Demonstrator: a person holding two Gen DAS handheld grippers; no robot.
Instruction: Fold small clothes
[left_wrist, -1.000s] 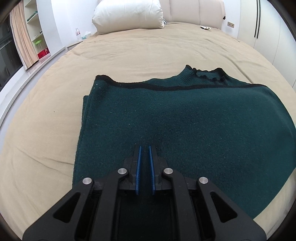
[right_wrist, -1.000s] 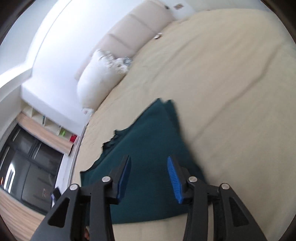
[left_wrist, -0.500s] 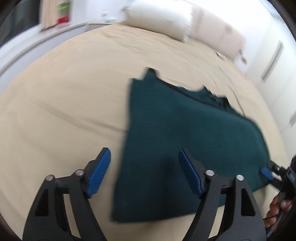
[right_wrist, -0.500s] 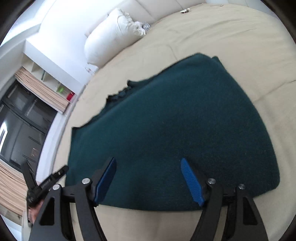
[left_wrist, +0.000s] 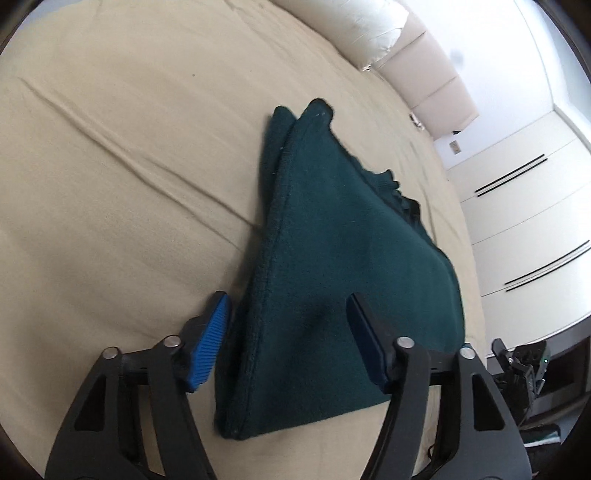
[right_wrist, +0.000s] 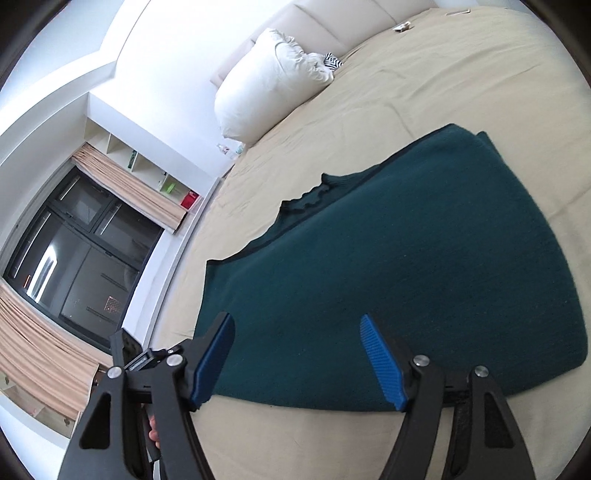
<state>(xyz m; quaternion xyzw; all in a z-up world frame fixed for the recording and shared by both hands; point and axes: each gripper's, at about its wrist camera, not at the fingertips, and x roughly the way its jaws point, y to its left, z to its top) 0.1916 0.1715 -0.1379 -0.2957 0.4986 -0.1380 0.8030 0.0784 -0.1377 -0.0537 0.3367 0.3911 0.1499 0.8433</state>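
A home bedroom is showing here. A wide bed (right_wrist: 461, 85) is lying under a beige sheet, with a white pillow (right_wrist: 273, 77) leaning against a padded cream headboard (left_wrist: 436, 92). White wardrobe doors (left_wrist: 524, 221) with slim dark handles are running along one wall. On the other side, a large dark window (right_wrist: 74, 254) is sitting between peach curtains (right_wrist: 136, 188), and white wall shelves (right_wrist: 155, 173) beside it are holding small green and red items.
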